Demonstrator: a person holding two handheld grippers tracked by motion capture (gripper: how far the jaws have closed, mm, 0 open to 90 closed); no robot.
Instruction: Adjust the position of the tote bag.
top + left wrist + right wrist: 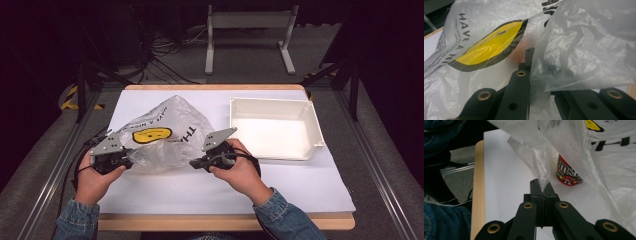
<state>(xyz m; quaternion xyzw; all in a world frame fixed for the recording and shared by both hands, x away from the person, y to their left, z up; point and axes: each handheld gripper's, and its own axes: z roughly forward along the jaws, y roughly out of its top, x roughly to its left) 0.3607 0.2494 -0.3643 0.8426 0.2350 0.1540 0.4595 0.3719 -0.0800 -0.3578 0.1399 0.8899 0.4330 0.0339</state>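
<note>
A crinkled clear plastic bag (162, 135) printed with a yellow smiley is pinched by both clenched grippers, left gripper (126, 161) and right gripper (194, 164); 1 red candy tub (567, 173) is seen inside.

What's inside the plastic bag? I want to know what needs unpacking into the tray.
Under the lifted edge of the plastic bag an M&M's container stands on the table. Its top is covered by the film, and crumpled plastic hides whatever else is inside.

Plastic bag (499, 30) reads "HAVE A" (smiley below); candy tub (567, 173), "m&m".
</note>
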